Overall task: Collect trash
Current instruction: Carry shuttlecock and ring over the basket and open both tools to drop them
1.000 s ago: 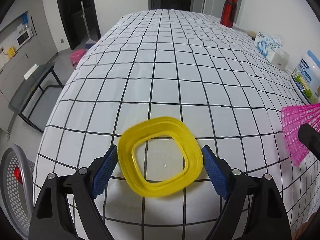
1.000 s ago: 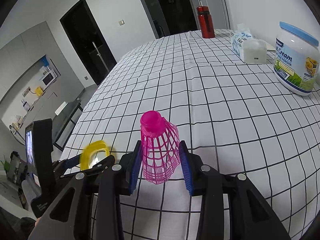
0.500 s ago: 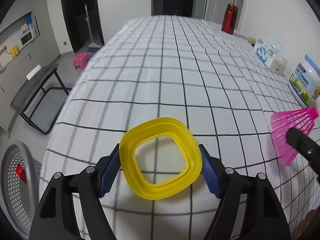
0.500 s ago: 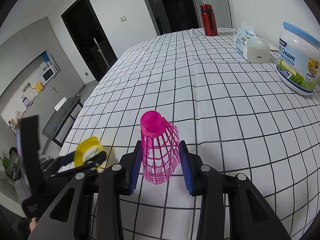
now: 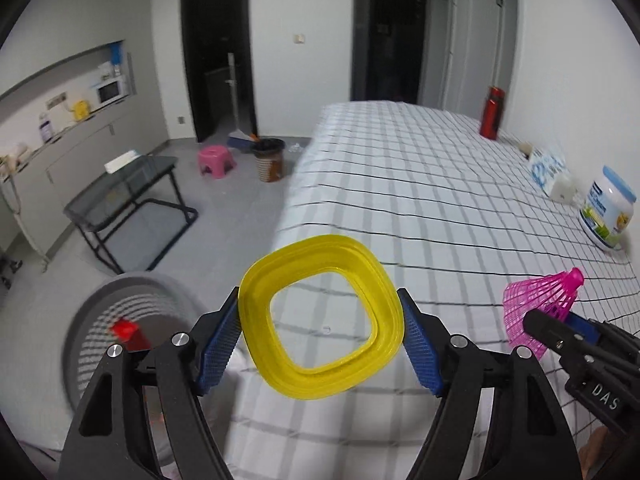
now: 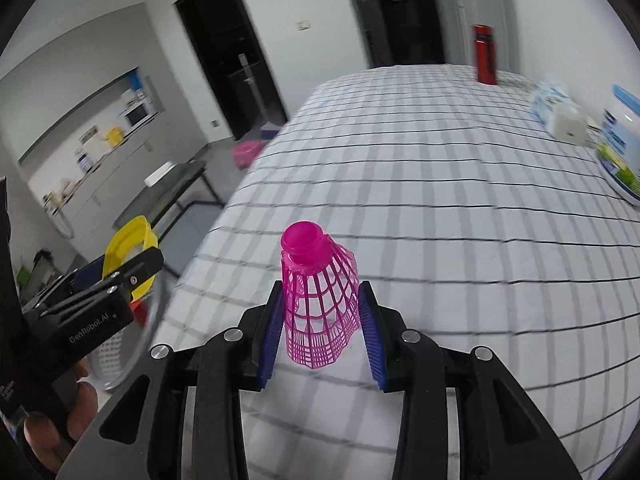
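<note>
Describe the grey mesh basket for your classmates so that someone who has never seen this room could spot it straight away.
Start at the big table with the black-and-white checked cloth. Look down to the floor beside its near edge, where the round grey mesh basket stands below the left gripper and its yellow ring. Unlike the dark bin farther back, it is pale and perforated, with something red inside.

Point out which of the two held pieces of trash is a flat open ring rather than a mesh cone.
The yellow ring, clamped in the left gripper. The other, in the right gripper, is a pink netted shuttlecock.
</note>
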{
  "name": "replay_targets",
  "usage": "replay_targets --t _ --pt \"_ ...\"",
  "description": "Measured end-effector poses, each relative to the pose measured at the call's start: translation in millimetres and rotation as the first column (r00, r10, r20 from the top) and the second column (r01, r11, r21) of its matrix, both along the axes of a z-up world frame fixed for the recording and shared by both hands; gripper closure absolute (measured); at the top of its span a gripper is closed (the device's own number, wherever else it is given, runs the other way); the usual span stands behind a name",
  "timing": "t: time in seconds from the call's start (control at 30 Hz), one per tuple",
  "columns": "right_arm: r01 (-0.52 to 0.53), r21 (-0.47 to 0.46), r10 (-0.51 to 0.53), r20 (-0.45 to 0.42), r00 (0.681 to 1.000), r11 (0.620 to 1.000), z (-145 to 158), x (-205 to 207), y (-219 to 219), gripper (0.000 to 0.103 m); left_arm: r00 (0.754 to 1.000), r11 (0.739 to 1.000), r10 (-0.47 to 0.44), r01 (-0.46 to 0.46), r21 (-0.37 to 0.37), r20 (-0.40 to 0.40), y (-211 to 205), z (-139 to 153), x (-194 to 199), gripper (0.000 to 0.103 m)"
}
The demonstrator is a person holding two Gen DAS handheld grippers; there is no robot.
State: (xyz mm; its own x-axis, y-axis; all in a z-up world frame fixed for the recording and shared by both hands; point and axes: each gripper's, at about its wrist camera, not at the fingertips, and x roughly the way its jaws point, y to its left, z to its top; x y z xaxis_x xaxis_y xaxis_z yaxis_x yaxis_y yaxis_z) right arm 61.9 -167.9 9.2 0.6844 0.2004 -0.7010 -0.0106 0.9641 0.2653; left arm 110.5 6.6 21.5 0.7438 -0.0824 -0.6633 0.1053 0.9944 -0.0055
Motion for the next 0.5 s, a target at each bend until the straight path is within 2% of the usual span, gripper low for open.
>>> replay_targets --t 0.1,0.27,0.5 --pt "-0.066 -0.001 0.066 0.006 0.998 0.998 3 -3 41 0.067 0.999 0.999 0.042 -0.042 -0.013 -0.002 38 3 -14 0.031" --pt "-0.179 -0.007 0.179 0.013 0.984 0.984 8 -2 108 0.067 0.990 0.990 0.138 -0.138 0.005 0.013 108 8 -34 0.031" --pt "-0.345 -0.038 0.346 0.021 0.938 0.938 14 8 204 0.067 0.965 0.965 0.260 -0.261 0.037 0.014 193 5 -48 0.031"
